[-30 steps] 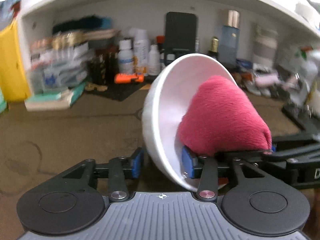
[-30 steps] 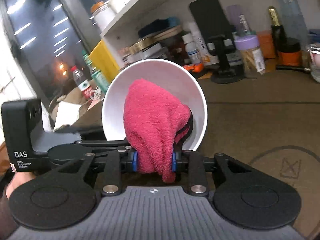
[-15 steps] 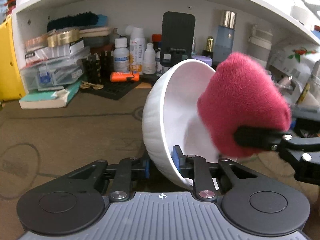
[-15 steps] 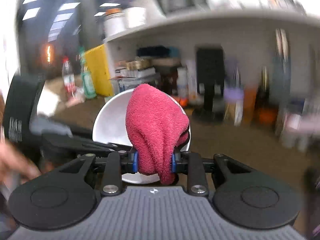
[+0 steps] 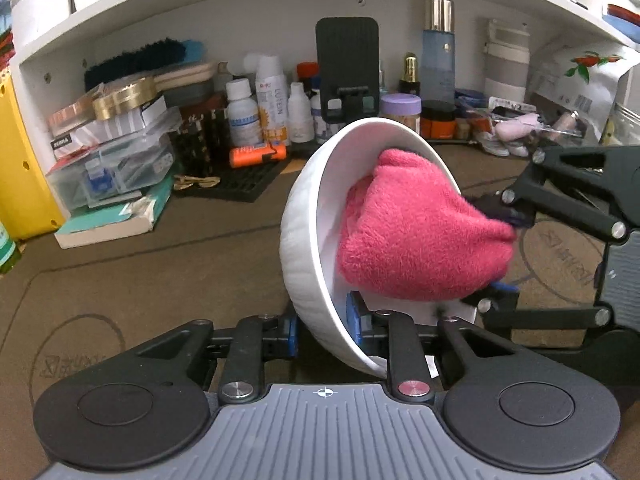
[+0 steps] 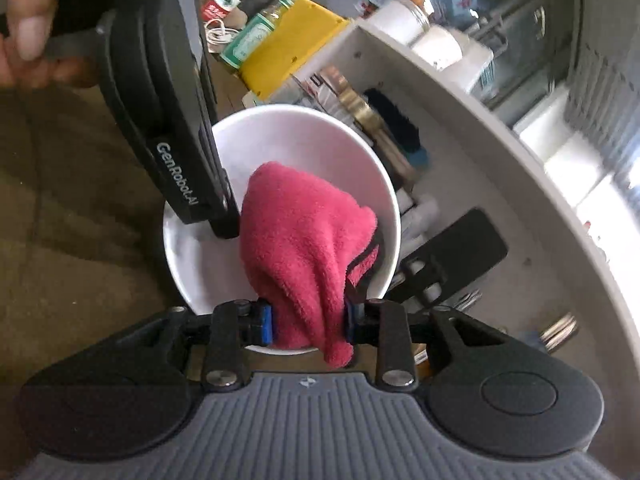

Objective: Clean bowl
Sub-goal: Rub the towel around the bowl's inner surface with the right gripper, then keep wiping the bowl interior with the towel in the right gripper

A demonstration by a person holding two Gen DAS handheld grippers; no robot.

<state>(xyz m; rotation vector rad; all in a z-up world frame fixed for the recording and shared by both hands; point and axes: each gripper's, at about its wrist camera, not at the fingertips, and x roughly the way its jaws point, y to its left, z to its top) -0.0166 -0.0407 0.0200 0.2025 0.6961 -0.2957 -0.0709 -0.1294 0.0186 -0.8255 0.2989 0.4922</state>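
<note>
Left-wrist view: left tool (image 5: 322,330) pinches the tilted bowl (image 5: 308,240) by its rim; right tool (image 6: 308,324), clamped on the cloth (image 6: 304,240) (seemingly pressed inside), should wipe firmly around the wall.

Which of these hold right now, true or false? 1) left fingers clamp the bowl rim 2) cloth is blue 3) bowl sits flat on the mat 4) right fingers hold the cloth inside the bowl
1) True: the left gripper pinches the white bowl by its rim.
2) False: the cloth is pink-red.
3) False: the bowl is held tilted on its side, above the brown mat.
4) True: the right gripper grips the cloth, whose bunched end is inside the bowl.
</note>
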